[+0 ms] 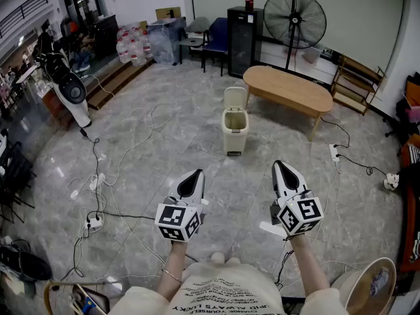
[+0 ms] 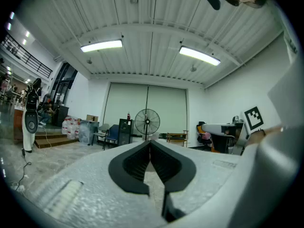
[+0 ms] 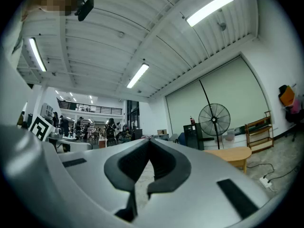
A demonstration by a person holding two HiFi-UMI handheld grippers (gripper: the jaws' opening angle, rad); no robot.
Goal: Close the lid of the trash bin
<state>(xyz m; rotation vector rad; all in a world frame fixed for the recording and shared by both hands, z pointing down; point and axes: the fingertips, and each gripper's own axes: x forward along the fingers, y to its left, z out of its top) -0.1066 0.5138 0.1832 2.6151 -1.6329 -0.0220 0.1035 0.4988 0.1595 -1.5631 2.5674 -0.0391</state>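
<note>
A cream pedal trash bin [image 1: 235,128] stands on the grey marble floor in the head view, its lid [image 1: 235,98] raised upright behind the open mouth. My left gripper [image 1: 196,174] and right gripper [image 1: 280,166] are held side by side well short of the bin, pointing towards it, both shut and holding nothing. In the left gripper view the left gripper [image 2: 150,144] has its tips meeting; the right gripper [image 3: 149,140] looks the same in its own view. The bin is hidden behind the jaws in both gripper views.
A long oval wooden table [image 1: 287,88] stands just right of and behind the bin. A large black pedestal fan [image 1: 294,20], a black cabinet [image 1: 243,32] and chairs [image 1: 213,39] line the back. Cables and power strips [image 1: 95,222] trail over the floor at left; a white fan [image 1: 72,96] stands far left.
</note>
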